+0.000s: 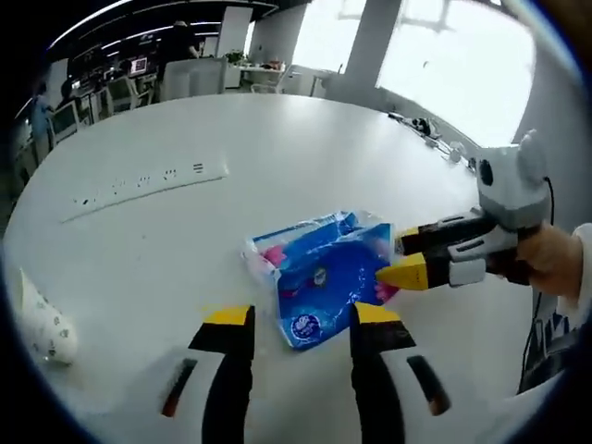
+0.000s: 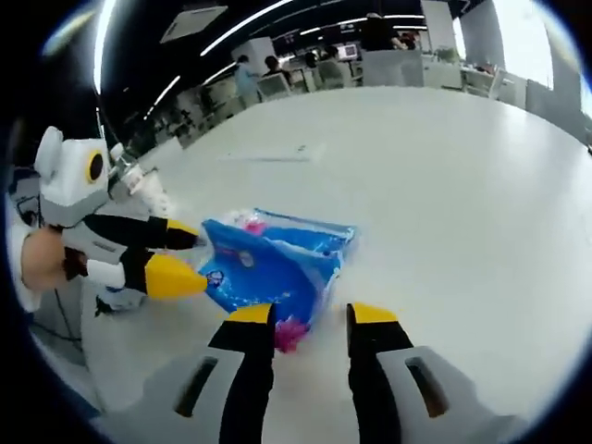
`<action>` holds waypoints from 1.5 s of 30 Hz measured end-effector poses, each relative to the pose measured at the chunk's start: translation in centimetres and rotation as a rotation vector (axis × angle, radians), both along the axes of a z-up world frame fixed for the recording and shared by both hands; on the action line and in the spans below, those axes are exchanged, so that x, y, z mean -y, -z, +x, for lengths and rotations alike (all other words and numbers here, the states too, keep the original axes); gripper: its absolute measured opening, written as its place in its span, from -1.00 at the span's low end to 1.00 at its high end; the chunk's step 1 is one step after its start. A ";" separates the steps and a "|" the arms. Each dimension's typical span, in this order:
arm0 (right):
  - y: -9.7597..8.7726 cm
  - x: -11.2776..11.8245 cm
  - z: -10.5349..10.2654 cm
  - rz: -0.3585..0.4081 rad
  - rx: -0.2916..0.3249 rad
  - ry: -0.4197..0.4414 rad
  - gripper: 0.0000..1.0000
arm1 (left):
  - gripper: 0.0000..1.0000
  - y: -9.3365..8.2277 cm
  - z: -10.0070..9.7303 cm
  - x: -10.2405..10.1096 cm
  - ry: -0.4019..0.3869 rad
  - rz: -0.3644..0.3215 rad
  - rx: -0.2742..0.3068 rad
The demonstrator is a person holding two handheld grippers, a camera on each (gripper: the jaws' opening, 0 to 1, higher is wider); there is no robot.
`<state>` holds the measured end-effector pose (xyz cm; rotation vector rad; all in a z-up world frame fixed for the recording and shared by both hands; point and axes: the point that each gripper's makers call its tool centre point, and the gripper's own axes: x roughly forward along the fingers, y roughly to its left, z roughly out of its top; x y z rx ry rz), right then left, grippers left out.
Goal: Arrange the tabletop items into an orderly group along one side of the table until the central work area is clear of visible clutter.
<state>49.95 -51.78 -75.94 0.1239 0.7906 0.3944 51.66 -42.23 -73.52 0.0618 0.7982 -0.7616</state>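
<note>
White round table [image 1: 277, 157], office behind; blue packet [image 1: 324, 273] central; both grippers' fingers released.

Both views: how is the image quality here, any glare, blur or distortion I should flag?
Left gripper view: windows blow out white at the top right, and fisheye bends the table edge; the blue packet is sharp. Right gripper view: softer overall, dark ceiling with light streaks, the packet slightly blurred.

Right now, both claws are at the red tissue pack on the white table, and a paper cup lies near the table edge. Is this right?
Not quite: the tissue pack is blue, with only small pink accents, as the left gripper view shows. Both claws, left and right, are at it, and the paper cup lies near the white table's edge.
</note>
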 end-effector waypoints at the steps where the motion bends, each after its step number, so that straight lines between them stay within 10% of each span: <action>1: -0.2 0.1 -0.1 -0.004 0.001 0.001 -0.24 | -0.03 -0.2 0.0 0.0 0.000 -0.005 0.006; 10: -2.9 0.5 -2.0 0.009 0.048 0.049 0.22 | 0.86 -2.0 -1.2 -1.1 -0.028 0.005 0.059; 22: -3.7 -1.2 -8.1 0.038 0.026 0.055 0.25 | 0.90 -4.8 -4.9 -3.6 -0.045 -0.019 0.097; 45: -4.4 -4.3 -12.2 0.073 0.012 0.024 0.09 | 0.80 -6.2 -9.8 -8.8 -0.114 -0.025 0.097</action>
